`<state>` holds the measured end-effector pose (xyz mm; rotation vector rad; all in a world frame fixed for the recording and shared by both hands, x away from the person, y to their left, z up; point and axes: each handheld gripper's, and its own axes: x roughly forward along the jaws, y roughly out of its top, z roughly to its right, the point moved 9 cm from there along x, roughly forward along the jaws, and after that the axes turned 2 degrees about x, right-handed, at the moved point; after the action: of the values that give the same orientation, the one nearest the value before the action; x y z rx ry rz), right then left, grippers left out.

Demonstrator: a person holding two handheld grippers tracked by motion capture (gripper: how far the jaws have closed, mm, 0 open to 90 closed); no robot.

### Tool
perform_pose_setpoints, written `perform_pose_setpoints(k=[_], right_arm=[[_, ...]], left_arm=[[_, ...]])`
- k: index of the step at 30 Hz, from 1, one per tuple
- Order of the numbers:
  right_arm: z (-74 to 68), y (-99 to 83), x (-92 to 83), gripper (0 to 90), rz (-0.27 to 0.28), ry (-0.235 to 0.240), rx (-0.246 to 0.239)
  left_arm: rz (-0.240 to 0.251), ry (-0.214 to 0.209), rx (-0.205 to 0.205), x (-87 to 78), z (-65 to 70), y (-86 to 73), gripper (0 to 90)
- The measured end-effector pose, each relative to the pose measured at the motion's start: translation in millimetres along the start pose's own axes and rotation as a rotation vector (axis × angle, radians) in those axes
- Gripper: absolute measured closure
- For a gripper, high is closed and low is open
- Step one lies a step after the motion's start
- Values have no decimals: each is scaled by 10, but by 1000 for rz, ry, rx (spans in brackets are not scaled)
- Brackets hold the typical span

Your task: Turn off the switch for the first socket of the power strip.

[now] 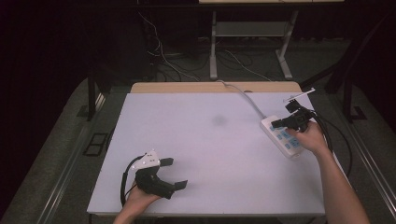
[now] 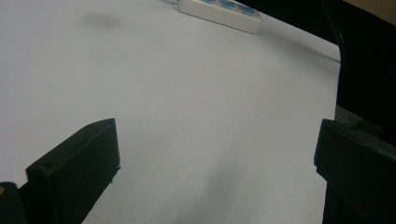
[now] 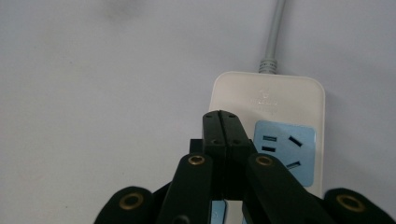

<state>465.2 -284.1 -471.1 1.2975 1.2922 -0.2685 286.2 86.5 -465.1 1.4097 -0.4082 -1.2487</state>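
Where cables trail behind, white table [image 1: 205,140], dark room.

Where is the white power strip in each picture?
High view: power strip at the table's right side, under the right gripper.
Left gripper view: top edge, right of centre.
Right gripper view: centre-right, behind the shut jaws.
Shared landmark: its blue sockets.

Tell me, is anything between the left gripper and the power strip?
Nothing visible: only bare white table lies between the open left gripper and the power strip, where the shut right gripper hovers.
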Motion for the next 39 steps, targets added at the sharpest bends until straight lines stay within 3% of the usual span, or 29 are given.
perform_pose_setpoints(k=[9, 16, 18, 26, 31, 32, 34, 35, 39], right_arm=[[-52, 23, -162, 899, 38, -4, 14], [-195, 31, -299, 894, 64, 12, 21], [-286, 44, -361, 804, 89, 20, 28], [-481, 52, -491, 596, 157, 24, 36], [-587, 8, -510, 321, 185, 16, 61], [-643, -22, -512, 150, 189, 29, 58], [-673, -41, -515, 105, 191, 36, 56], [-726, -73, -532, 15, 206, 47, 55], [-813, -117, -558, 1, 237, 74, 46]], left_arm=[[2, -4, 4, -7, 20, 4, 0], [9, -3, 1, -11, 19, 15, 0], [10, -3, 2, -14, 19, 16, 0], [17, -2, -2, -26, 17, 26, 0], [17, -1, -3, -27, 14, 26, 0], [16, -2, -3, -26, 13, 25, 0], [14, -3, -2, -22, 12, 22, 0], [13, -2, -1, -21, 12, 22, 0], [15, -2, -2, -22, 15, 24, 0]])
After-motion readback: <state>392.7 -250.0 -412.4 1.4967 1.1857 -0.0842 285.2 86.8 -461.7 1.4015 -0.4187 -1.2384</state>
